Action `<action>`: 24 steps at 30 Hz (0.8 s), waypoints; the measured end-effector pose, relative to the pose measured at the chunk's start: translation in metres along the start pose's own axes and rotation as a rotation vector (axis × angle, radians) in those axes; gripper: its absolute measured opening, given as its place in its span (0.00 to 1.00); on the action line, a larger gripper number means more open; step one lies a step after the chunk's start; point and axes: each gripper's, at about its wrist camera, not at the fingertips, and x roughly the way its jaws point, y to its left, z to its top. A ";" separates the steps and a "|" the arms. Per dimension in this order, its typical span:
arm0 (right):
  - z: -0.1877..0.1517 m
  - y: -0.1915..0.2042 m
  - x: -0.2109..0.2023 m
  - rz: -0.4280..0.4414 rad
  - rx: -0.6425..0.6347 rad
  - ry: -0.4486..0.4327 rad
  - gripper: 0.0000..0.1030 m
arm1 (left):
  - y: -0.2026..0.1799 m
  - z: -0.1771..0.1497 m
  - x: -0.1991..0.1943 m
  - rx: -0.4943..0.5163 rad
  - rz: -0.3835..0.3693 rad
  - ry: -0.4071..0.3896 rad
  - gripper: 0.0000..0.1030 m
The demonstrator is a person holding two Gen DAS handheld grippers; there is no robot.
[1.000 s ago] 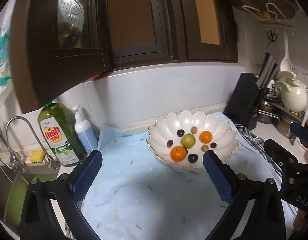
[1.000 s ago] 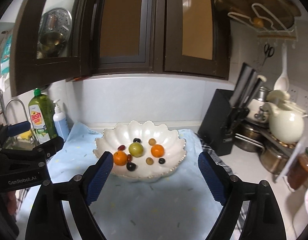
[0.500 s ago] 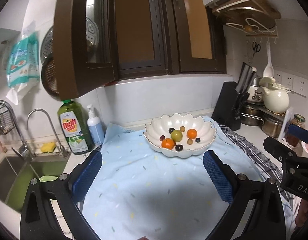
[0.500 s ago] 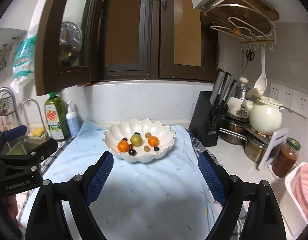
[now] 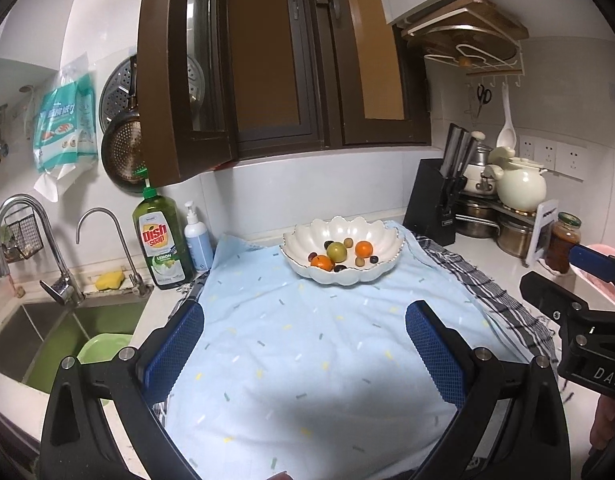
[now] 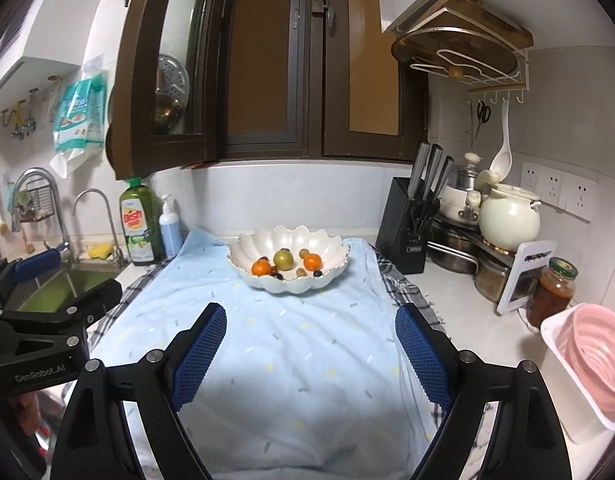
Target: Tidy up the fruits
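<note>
A white scalloped bowl (image 5: 381, 240) (image 6: 331, 250) stands at the far end of a light blue cloth (image 5: 307, 344) (image 6: 299, 344). In it lie a green fruit (image 5: 336, 251) (image 6: 283, 259), two oranges (image 5: 364, 247) (image 6: 312, 262) and several small dark and tan fruits. My left gripper (image 5: 303, 340) is open and empty, well short of the bowl. My right gripper (image 6: 307, 344) is also open and empty, equally far back. Each gripper shows at the edge of the other's view.
A sink (image 5: 47, 332) with taps, a green dish soap bottle (image 5: 157, 236) and a pump bottle (image 5: 197, 240) are on the left. A knife block (image 6: 411, 228), pots, a cream kettle (image 6: 507, 216), a jar (image 6: 551, 292) and a pink basket (image 6: 591, 360) crowd the right. Cabinet doors hang above.
Both grippers have drawn back from the bowl, which now looks smaller and farther away. More of the cloth and counter shows. Both stay open.
</note>
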 end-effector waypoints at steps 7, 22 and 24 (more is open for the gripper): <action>-0.008 -0.002 -0.021 0.008 -0.002 0.001 0.85 | -0.003 -0.011 -0.027 0.022 0.015 -0.013 1.00; -0.021 -0.006 -0.049 0.000 -0.014 0.001 0.85 | -0.012 -0.018 -0.049 0.017 -0.008 -0.009 1.00; -0.021 -0.007 -0.050 -0.004 -0.013 0.000 0.85 | -0.013 -0.017 -0.050 0.018 -0.012 -0.013 1.00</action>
